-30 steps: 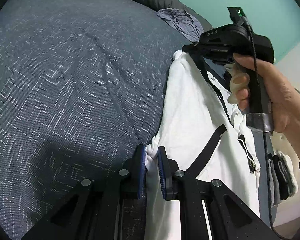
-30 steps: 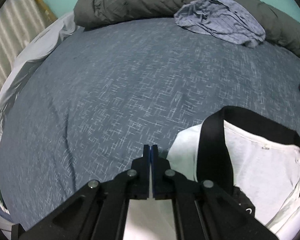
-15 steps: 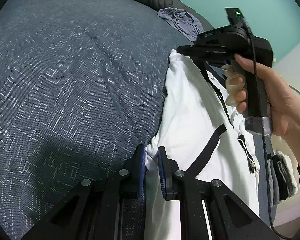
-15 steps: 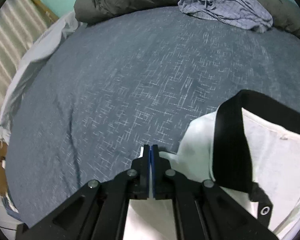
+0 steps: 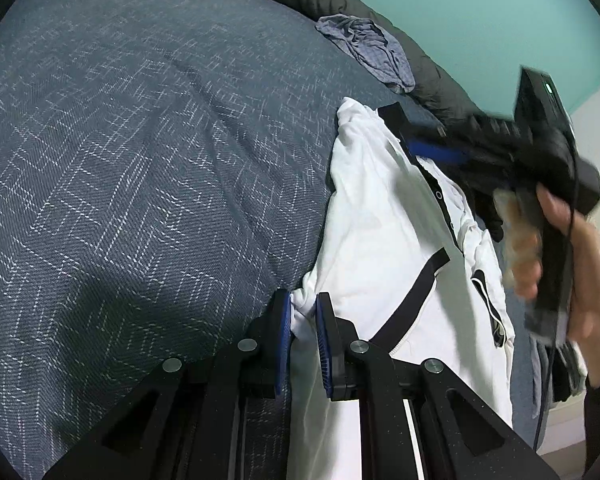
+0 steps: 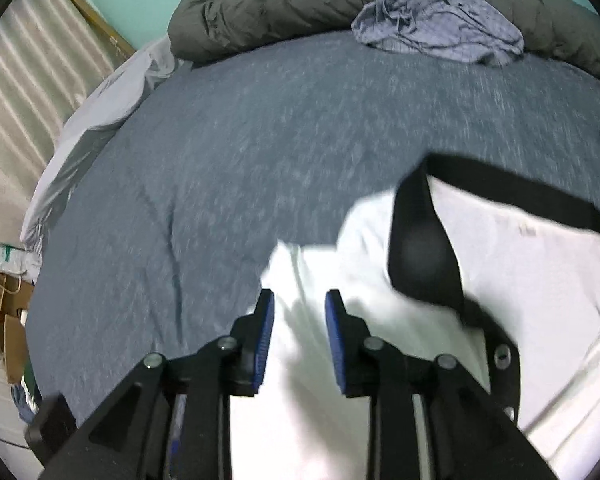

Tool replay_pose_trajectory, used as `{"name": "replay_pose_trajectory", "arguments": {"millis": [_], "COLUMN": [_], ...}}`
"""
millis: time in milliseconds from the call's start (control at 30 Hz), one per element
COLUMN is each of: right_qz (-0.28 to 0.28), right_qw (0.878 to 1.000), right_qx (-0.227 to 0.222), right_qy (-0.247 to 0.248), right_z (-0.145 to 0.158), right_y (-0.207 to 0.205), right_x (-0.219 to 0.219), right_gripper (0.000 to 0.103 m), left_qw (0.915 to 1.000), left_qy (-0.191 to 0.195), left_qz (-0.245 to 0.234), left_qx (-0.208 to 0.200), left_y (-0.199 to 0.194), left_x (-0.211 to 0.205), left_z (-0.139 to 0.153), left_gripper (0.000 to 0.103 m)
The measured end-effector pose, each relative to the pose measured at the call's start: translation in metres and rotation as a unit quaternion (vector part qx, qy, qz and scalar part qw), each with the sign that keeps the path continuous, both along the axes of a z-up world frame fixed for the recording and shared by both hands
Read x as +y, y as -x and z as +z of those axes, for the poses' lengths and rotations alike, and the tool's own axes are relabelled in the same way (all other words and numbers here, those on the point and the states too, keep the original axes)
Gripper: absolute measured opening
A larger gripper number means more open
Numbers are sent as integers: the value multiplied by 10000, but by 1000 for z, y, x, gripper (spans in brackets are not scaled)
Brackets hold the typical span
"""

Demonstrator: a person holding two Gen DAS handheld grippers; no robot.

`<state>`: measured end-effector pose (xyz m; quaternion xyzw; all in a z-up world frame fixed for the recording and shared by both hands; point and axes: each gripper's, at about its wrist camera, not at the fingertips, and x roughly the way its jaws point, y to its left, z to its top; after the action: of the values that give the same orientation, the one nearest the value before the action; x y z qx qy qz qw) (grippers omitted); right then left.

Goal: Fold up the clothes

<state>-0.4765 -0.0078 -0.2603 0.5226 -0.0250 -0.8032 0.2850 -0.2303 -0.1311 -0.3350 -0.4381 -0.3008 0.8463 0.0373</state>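
Observation:
A white polo shirt [image 5: 384,240] with a black collar and black trim lies along the right side of a dark blue bedspread [image 5: 140,160]. My left gripper [image 5: 303,312] is shut on a bunched edge of the shirt's lower part. In the right wrist view the shirt [image 6: 500,280] spreads below the camera, its black collar [image 6: 420,248] curled up. My right gripper [image 6: 299,312] stands open just above the shoulder cloth, nothing pinched. In the left wrist view a hand holds the right gripper [image 5: 440,148], blurred, beside the collar.
A crumpled grey-blue garment [image 6: 440,20] lies at the far side of the bed against a rolled dark grey duvet [image 6: 280,4]. A pale sheet [image 6: 96,108] hangs off the left edge. Cardboard boxes [image 6: 4,320] sit on the floor at left.
My right gripper has opened and let go of the shirt's shoulder, then drawn back to the right. The shoulder cloth has dropped onto the bed. The left gripper keeps its hold.

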Motion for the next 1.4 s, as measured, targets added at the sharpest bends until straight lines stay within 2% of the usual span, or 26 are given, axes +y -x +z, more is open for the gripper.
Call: {"name": "replay_pose_trajectory", "arguments": {"millis": [200,400,533,700,800,1133,1300,1400], "right_qz": [-166,-271,-152,-100,-165,-612,-843,-1079], "right_qw": [9998,9991,9994,9995,9994,9973,9957,9938], "right_qx": [54,270,314,110,140,298,244,166], "right_qy": [-29,164,64,-272,-271,-259,-290,-210], "right_z": [-1,-4,-12,-35,-38,-10,12,26], "right_y": [-40,-83,-103,-106,-107,-123,-151,-178], "right_x": [37,66,59,49,53,98,141,173], "right_gripper": [26,26,26,26,26,26,29,33], "left_qw": [10000,9997,9998,9999,9998,9999,9999,9994], "left_qy": [-8,-242,-194,-121,-172,-116,-82,-24], "left_qz": [13,61,46,13,18,-3,-46,-297], "left_qx": [0,48,68,82,76,39,-75,-203], "left_y": [2,-15,-16,-20,-25,-51,-68,-75], "left_x": [3,-14,-14,-17,-25,-39,-46,-45], "left_z": [-1,0,3,6,6,9,9,8], "left_gripper": [14,14,14,16,16,16,17,18]}}
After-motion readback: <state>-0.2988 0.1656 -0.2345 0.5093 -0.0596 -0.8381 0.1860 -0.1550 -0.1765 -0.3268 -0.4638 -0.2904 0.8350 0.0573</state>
